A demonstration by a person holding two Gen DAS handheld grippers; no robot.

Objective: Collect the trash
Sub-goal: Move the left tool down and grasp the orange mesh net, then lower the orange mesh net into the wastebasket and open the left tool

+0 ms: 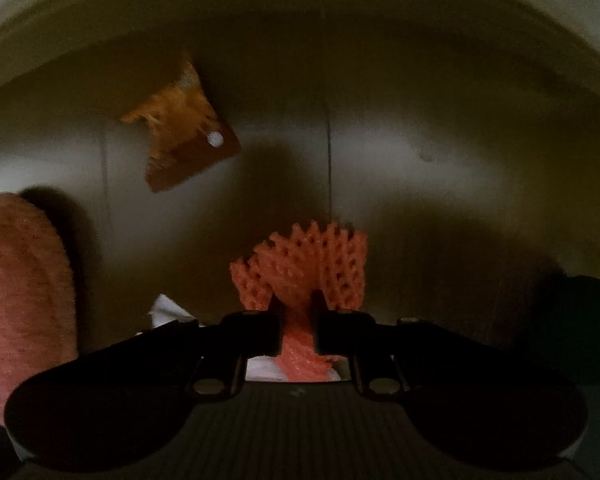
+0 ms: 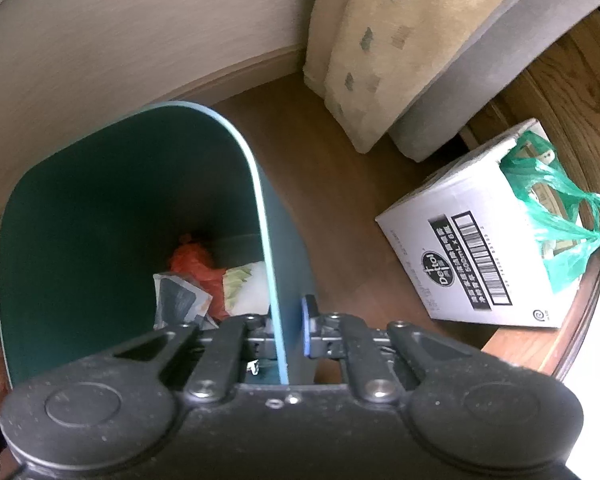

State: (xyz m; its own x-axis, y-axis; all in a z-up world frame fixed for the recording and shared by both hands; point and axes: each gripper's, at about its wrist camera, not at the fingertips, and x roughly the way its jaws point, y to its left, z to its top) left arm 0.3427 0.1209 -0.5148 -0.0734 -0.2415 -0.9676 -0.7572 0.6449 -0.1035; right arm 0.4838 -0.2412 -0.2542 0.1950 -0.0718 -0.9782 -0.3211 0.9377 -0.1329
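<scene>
In the left wrist view my left gripper (image 1: 298, 320) is shut on a pink foam fruit net (image 1: 308, 268), held low in a dim space over the floor. An orange wrapper (image 1: 184, 128) lies on the floor ahead and to the left. A white scrap (image 1: 168, 310) shows just behind the left finger. In the right wrist view my right gripper (image 2: 290, 324) is shut on the rim (image 2: 266, 240) of a dark green trash bin (image 2: 112, 200), one finger inside and one outside. The bin holds an orange bag (image 2: 192, 260), a grey packet (image 2: 180, 296) and a pale wrapper (image 2: 246, 284).
A pink fuzzy slipper (image 1: 20, 288) lies at the left in the left wrist view. By the bin stand a white Dettol carton (image 2: 472, 240) with a green plastic bag (image 2: 556, 208), a grey sofa with a beige throw (image 2: 380, 52), and a pale wall (image 2: 120, 40).
</scene>
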